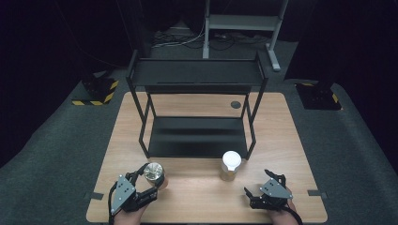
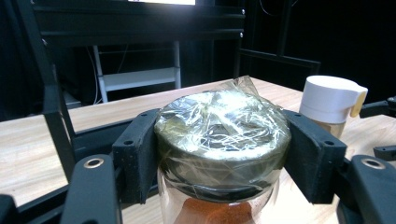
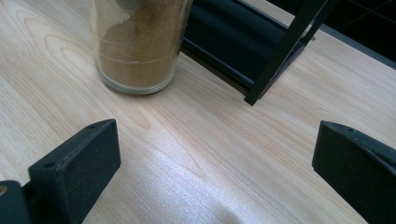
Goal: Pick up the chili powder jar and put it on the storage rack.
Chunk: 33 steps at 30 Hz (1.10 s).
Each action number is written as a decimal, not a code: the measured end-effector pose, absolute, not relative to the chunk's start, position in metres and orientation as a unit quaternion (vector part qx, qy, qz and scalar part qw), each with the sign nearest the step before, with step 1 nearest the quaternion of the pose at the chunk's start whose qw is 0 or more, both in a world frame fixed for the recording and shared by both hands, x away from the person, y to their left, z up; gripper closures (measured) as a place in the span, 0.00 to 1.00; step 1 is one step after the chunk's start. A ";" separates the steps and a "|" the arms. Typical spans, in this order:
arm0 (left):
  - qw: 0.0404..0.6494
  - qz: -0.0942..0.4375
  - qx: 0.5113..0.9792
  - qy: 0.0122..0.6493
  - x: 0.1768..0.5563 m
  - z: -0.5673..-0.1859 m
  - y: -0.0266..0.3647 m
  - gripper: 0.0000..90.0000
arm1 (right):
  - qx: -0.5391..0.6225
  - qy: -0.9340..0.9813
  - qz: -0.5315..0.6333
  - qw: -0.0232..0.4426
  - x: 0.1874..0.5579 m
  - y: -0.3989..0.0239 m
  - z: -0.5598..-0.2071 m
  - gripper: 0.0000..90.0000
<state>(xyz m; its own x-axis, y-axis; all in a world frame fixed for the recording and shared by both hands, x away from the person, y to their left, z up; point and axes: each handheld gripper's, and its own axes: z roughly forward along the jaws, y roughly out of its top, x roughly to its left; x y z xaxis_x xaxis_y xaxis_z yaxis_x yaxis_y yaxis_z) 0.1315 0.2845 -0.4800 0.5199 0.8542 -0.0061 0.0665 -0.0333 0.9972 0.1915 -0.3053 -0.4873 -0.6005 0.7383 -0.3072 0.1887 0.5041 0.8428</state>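
Left gripper [image 2: 219,158] pads clamp the wrapped lid of the spice jar [image 2: 222,135] at the near-left of the table [image 1: 281,140]. Right gripper [image 3: 215,172] jaws wide apart, nothing between. White-capped jar [image 1: 231,165] stands far-left of it, by the black rack [image 1: 197,136].

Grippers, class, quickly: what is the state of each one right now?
Left gripper: closed on the foil-capped jar, fingers pressing its cap.
Right gripper: open, holding nothing.

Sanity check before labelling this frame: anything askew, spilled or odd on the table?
Nothing spilled or tipped. One oddity: the jar in the left gripper has crinkled plastic film stretched over its dark lid, one corner sticking up. The white-capped jar stands upright beside the black shelf rack.
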 end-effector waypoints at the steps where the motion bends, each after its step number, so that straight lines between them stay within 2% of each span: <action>1: 0.594 0.333 0.637 0.362 0.132 -0.478 0.285 0.37 | 0.291 0.797 0.405 0.340 0.191 -0.306 -0.487 0.00; 33: 0.607 0.349 0.622 0.350 0.172 -0.430 0.277 0.37 | 0.291 0.797 0.407 0.338 0.191 -0.308 -0.487 0.00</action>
<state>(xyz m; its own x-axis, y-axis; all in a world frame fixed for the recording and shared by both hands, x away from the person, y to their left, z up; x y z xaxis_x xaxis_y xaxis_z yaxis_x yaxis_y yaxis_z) 0.1718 0.2771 -0.4303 0.5119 0.8590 0.0091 0.0113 -0.0173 0.9998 0.1914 -0.3076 -0.4874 -0.6014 0.7398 -0.3018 0.1888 0.4986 0.8460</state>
